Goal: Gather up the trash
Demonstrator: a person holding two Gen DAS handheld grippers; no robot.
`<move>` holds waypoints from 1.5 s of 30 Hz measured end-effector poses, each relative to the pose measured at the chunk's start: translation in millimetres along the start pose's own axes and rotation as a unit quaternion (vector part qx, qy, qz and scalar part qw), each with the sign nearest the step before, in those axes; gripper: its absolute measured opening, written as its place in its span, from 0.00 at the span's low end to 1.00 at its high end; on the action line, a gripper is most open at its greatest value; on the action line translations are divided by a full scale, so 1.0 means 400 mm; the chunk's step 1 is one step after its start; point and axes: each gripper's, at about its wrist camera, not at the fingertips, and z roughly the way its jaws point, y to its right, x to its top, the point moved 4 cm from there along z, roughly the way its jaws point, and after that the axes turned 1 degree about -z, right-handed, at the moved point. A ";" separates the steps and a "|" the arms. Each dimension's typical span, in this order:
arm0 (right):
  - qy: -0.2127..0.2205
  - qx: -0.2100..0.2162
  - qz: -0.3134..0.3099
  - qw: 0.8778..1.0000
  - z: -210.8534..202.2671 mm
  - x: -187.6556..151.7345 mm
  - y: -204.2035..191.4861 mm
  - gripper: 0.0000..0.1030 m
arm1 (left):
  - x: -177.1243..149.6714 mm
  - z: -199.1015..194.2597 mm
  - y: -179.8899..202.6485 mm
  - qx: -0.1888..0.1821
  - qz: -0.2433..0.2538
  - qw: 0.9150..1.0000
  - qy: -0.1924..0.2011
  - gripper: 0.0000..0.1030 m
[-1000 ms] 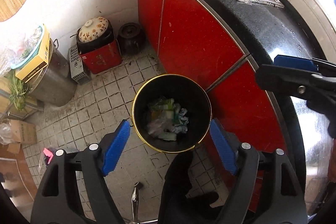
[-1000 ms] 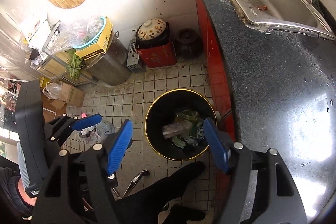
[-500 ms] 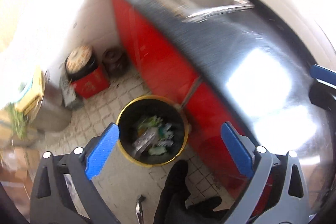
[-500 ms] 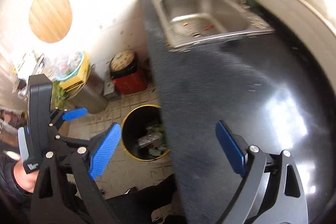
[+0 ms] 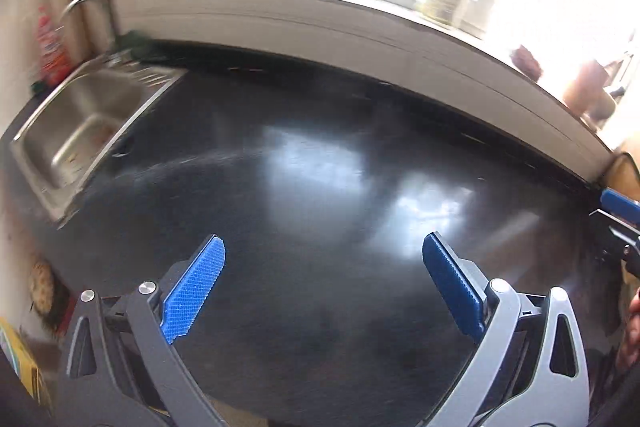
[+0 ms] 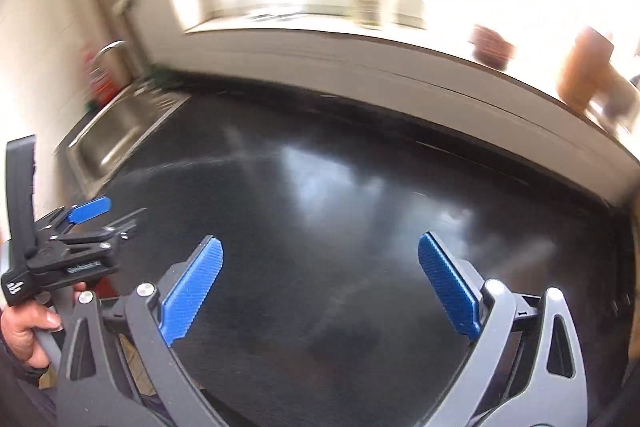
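Both views look down on a shiny black countertop (image 5: 320,167), blurred by motion. My left gripper (image 5: 323,247) stands open above it, with nothing between its blue pads (image 5: 196,291). The jaws of my right gripper (image 6: 320,243) are opening wide, and only bare counter (image 6: 320,187) shows between them. In the right wrist view the left gripper (image 6: 108,217) appears at the left edge, held by a hand (image 6: 24,323). The right gripper (image 5: 616,223) peeks in at the right edge of the left wrist view. No trash and no bin are in view.
A steel sink (image 5: 80,123) with a faucet (image 5: 80,1) lies at the counter's left end, a red bottle (image 5: 50,47) behind it. Along the back runs a bright windowsill (image 6: 320,39) with a bottle (image 6: 366,3) and brown jars (image 6: 490,45).
Both grippers have swung up and away from the black bin on the floor to above the countertop. Both sets of jaws have spread wider. The bin has left both views.
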 end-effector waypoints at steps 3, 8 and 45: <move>0.001 -0.053 0.061 0.997 -0.037 -0.037 0.155 0.92 | 0.028 0.026 0.115 -0.017 0.032 0.999 -0.012 0.93; 0.001 -0.091 0.121 0.988 -0.064 -0.099 0.312 0.92 | 0.039 0.051 0.245 -0.031 0.074 0.997 -0.018 0.93; -0.012 -0.094 0.144 0.985 -0.073 -0.153 0.364 0.92 | 0.019 0.099 0.344 -0.024 0.104 0.993 -0.049 0.93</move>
